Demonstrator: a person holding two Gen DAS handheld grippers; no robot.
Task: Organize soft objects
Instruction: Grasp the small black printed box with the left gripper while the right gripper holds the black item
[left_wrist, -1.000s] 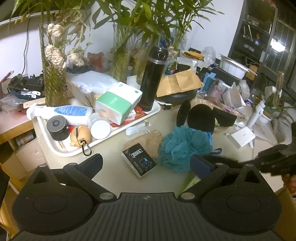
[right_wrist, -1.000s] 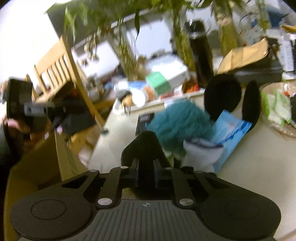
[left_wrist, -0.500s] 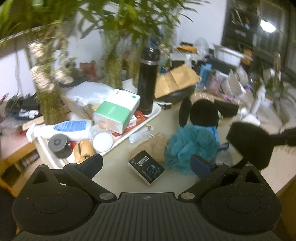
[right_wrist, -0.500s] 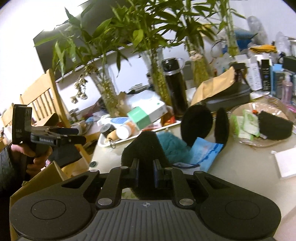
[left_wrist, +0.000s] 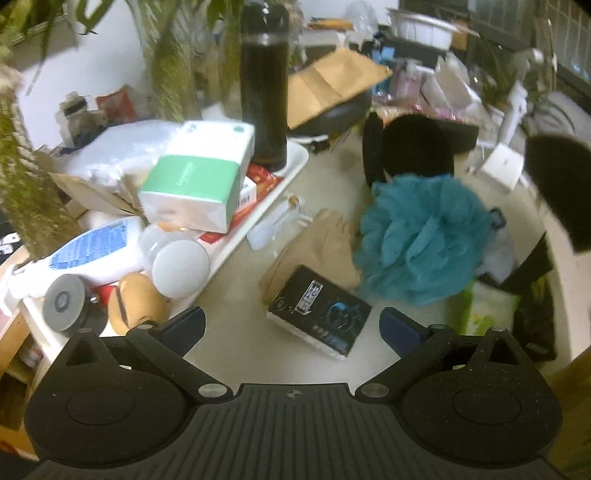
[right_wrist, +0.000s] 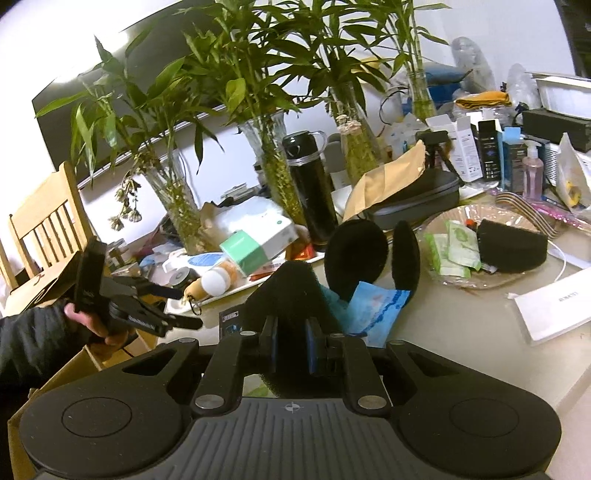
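Right tongs (right_wrist: 291, 349): closed on a black foam piece (right_wrist: 295, 295), gripped at its lower end; the rest of the piece stands free above the tabletop (right_wrist: 461, 332).
Left tongs (left_wrist: 291, 326): spread wide, holding nothing, hovering over the tabletop near a small black box (left_wrist: 319, 310).
Foam piece, handling: judged very light and squashy; it likely deforms under the pinch, so a hold well into its body seems safer than one at the rim.
Other soft things: a teal bath pouf (left_wrist: 421, 240) lies on the tabletop just beside the box; 2 more black foam pads (right_wrist: 356, 254) stand behind it, and 1 sits in a shallow dish (right_wrist: 443, 273).
Pouf, handling: probably airy, springy and easy to snag; a bite into the bunched middle should hold.
Cardboard box (right_wrist: 66, 373): at the tabletop's left edge, possibly the drop place.
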